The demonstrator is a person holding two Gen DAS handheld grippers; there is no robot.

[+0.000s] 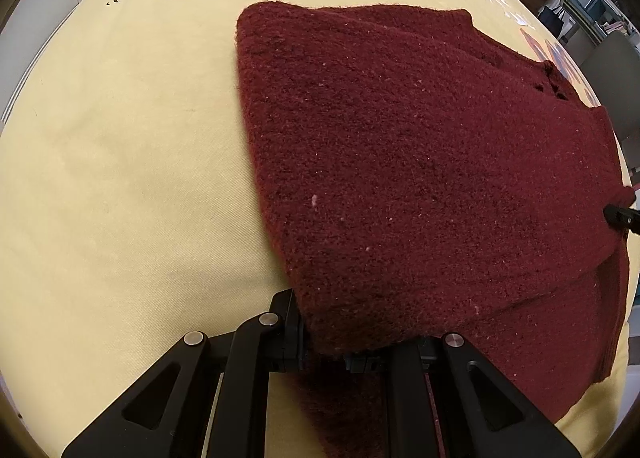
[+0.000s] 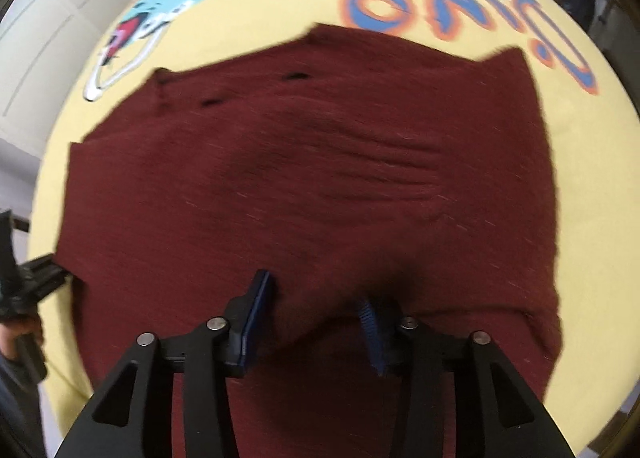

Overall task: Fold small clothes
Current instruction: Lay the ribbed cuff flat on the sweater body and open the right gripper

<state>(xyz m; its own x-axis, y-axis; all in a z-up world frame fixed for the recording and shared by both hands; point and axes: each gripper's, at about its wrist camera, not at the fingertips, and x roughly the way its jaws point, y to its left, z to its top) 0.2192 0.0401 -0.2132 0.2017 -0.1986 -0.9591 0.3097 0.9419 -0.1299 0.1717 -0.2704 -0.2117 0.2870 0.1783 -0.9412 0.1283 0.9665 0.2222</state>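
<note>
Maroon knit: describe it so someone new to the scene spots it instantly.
Start at the yellow cloth with cartoon prints that covers the whole surface. Lying on it is the maroon knit, a fuzzy dark red sweater folded over itself, one corner pinched in the left gripper. It is the only garment there, plain and unprinted against the bright cartoon graphics.

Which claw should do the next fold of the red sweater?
Probably the left claw: it is shut on the sweater at its edge. The right claw stands open above the cloth, holding nothing.
</note>
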